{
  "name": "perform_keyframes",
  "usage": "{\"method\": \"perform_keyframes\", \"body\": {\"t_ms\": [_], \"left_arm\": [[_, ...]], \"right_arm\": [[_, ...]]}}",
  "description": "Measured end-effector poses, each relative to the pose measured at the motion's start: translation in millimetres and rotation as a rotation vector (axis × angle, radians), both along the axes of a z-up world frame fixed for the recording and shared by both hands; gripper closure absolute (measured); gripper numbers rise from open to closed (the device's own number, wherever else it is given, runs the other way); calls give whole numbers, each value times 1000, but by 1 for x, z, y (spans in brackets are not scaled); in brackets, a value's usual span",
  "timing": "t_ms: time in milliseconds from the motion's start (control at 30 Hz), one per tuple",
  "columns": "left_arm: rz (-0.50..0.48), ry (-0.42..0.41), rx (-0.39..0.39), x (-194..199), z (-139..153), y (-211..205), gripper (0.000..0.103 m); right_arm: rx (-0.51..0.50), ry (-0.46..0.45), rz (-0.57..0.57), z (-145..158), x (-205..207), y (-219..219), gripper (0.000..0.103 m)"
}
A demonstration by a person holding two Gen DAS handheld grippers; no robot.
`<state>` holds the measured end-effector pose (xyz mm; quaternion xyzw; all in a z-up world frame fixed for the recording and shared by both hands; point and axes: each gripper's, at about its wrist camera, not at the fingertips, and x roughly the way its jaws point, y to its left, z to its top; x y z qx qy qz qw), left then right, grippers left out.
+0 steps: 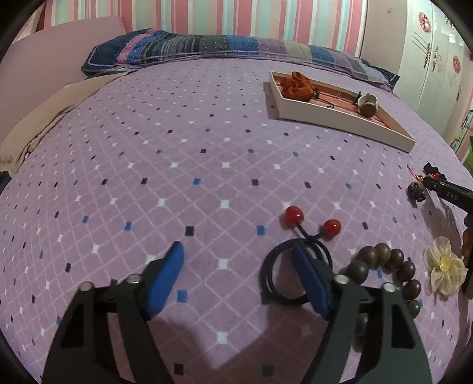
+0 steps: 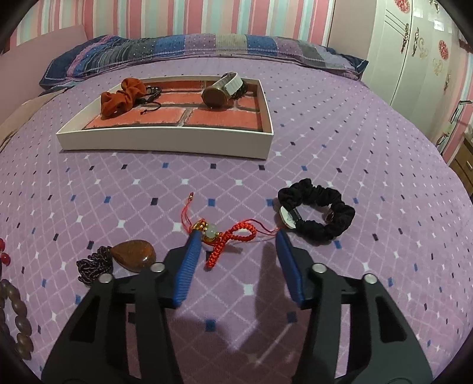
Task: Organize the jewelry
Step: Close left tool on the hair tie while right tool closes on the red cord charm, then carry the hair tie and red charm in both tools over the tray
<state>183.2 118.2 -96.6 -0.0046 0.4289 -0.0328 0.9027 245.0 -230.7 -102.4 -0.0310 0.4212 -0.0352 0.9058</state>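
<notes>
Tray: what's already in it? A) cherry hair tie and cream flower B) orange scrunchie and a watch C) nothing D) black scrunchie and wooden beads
B: in the right wrist view the tray holds the orange scrunchie and the watch, along with a dark cord; the black scrunchie lies on the bedspread.

The bed cover (image 2: 325, 147) is lilac with a white diamond grid and small white, blue and dark squares. The tray (image 2: 165, 138) has white walls and a red brick-pattern floor. In it lies a rust-orange scrunchie (image 2: 118, 99). On the cover lie a red braided charm (image 2: 227, 239), a black scrunchie (image 2: 319, 212), brown wooden beads (image 1: 387, 265), a hair tie (image 1: 295, 257) with red balls, and a cream flower (image 1: 443, 265). The wall (image 2: 177, 14) is striped pink, white and pale blue.
</notes>
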Motion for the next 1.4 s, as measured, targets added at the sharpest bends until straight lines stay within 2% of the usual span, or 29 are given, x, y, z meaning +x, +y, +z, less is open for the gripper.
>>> {"method": "perform_keyframes", "body": {"t_ms": [100, 233, 300, 400, 500, 633, 767, 1400], "left_arm": [[-20, -1, -1, -2, 1, -5, 50], [-43, 6, -17, -1, 1, -10, 63], [-53, 11, -27, 0, 1, -13, 73], [-68, 16, -36, 0, 2, -17, 83], [-77, 19, -36, 0, 3, -21, 92], [-84, 16, -8, 0, 3, -28, 96], [-76, 15, -12, 1, 5, -27, 99], [-32, -58, -47, 0, 31, -25, 100]], "right_arm": [[4, 3, 9, 0, 1, 1, 65], [11, 6, 27, -1, 1, 4, 74], [16, 7, 38, -1, 0, 5, 81], [18, 6, 51, -1, 0, 7, 90], [19, 1, 58, 0, -1, 7, 94], [31, -3, 62, 0, -2, 6, 95], [34, -14, 71, 3, -4, 7, 95], [74, -43, 89, 12, -11, 4, 95]]}}
